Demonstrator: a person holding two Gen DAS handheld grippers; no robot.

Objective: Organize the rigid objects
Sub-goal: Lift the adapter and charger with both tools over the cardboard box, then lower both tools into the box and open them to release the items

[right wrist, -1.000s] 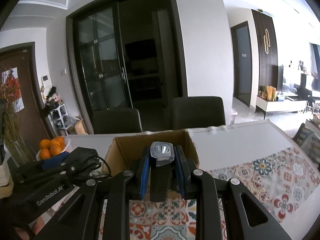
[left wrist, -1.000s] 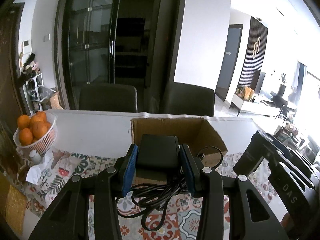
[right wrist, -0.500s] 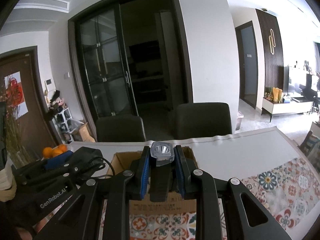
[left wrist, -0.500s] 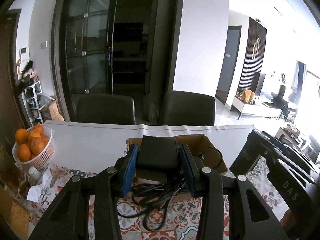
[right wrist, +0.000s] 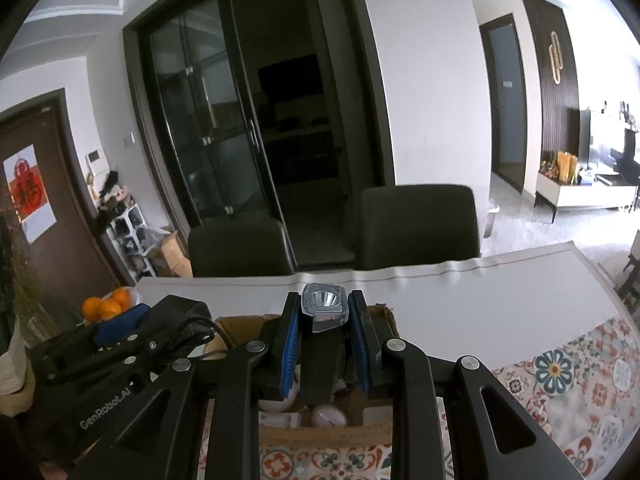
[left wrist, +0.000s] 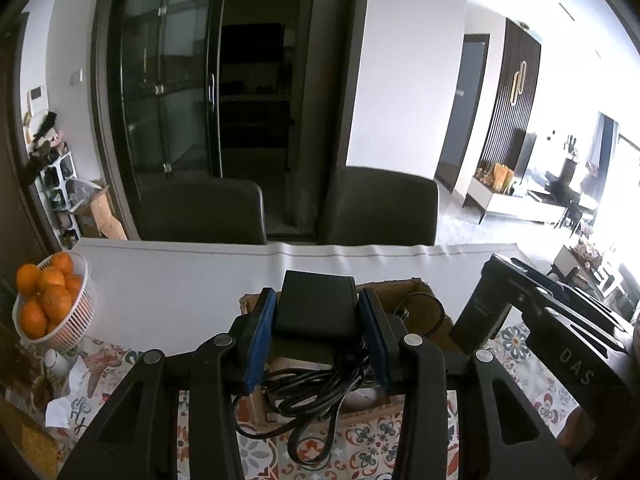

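Observation:
A black power adapter (left wrist: 317, 307) sits clamped between the blue pads of my left gripper (left wrist: 318, 316), which is shut on it; its coiled black cord (left wrist: 308, 396) dangles below. Under and behind it stands an open cardboard box (left wrist: 416, 300). My right gripper (right wrist: 323, 322) is shut on a black flashlight (right wrist: 323, 308) with a silver reflector facing forward. It hangs above the cardboard box (right wrist: 320, 432), where small white items (right wrist: 328, 416) lie inside. In the right wrist view the left gripper's body (right wrist: 120, 344) with the adapter shows at the left.
A white basket of oranges (left wrist: 48, 300) stands at the table's left, with crumpled tissue (left wrist: 68, 396) beside it. A white cloth (left wrist: 180, 276) covers the far half of the table, a patterned mat (right wrist: 580, 380) the near half. Two dark chairs (left wrist: 380, 204) stand behind the table.
Both grippers have moved forward over the box and slightly up, each keeping its object. The box now sits lower in both views and its inside is largely hidden by the grippers.

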